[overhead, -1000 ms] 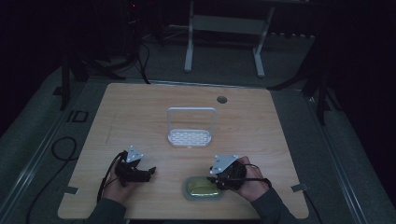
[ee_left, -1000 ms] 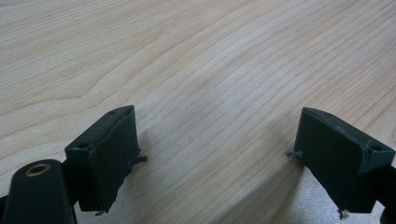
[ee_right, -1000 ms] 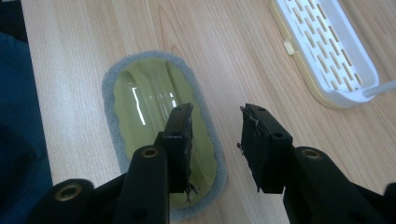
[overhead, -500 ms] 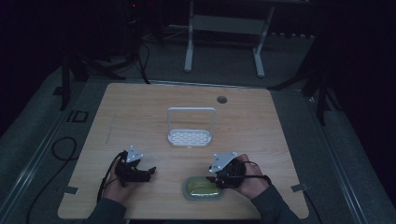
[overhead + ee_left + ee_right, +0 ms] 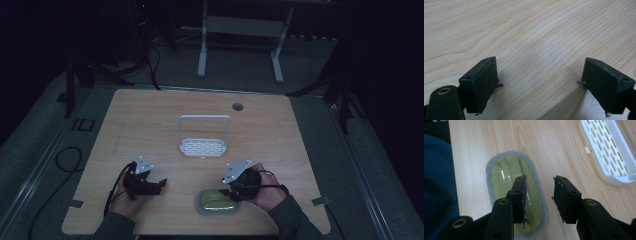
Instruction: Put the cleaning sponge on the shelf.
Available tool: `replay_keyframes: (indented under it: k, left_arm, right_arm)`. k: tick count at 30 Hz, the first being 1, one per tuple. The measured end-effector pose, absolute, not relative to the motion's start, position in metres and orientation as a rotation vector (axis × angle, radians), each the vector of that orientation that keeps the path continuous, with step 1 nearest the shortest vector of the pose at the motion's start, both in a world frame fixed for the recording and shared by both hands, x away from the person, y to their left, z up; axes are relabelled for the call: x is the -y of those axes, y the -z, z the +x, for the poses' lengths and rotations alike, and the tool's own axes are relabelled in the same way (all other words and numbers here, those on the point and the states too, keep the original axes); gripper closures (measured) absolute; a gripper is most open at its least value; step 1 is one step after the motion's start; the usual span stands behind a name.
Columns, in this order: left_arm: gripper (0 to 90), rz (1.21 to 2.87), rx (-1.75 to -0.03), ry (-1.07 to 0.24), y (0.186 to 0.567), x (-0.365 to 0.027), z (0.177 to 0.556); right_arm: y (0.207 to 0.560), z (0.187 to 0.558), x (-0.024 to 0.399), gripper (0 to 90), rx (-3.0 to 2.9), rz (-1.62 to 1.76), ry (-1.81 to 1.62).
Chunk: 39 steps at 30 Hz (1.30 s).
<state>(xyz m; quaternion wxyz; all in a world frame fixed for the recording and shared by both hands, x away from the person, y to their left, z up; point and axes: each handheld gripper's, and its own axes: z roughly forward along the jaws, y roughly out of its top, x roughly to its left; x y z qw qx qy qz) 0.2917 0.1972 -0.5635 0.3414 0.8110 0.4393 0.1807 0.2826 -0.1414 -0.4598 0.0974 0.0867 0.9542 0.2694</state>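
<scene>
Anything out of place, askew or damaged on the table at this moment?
Nothing stands out. The green scrubber lies flat near the table's front edge, the white rack sits upright mid-table, and nothing is spilled. The right tool hangs open over the scrubber's edge; the left tool is open over bare wood.

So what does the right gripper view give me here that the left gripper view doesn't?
Right gripper view: the right gripper, jaws apart, poised over the yellow-green scrubber with a grey felt rim; one jaw is above the scrubber, the other above bare wood beside it. The pads press on nothing, and the jaws have just been opening. A white slotted tray lies farther off, and a dark blue sleeve is at the picture's left.

Left gripper view: the left gripper, jaws wide apart with nothing between them.

Both: the light wooden table beneath the jaws.
</scene>
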Motion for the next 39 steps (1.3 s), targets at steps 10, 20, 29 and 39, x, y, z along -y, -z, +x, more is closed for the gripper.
replay_keyframes:
  k: [10, 20, 29, 39]
  left_arm:
    - [13.7, 2.108, -1.143, -0.470, 0.564, -0.197, 0.292]
    - [13.7, 2.109, -1.142, -0.470, 0.564, -0.197, 0.292]
    - [13.7, 2.108, -1.143, -0.470, 0.564, -0.197, 0.292]
    - [13.7, 2.108, -1.143, -0.470, 0.564, -0.197, 0.292]
  right_arm:
    - [0.456, 0.285, 0.136, 61.3, -2.855, 0.218, -0.782]
    - [0.455, 0.288, 0.131, 59.8, -2.884, 0.187, -0.772]
    - [0.455, 0.289, 0.125, 58.7, -2.920, 0.148, -0.720]
    - [0.455, 0.289, 0.120, 58.1, -2.962, 0.112, -0.667]
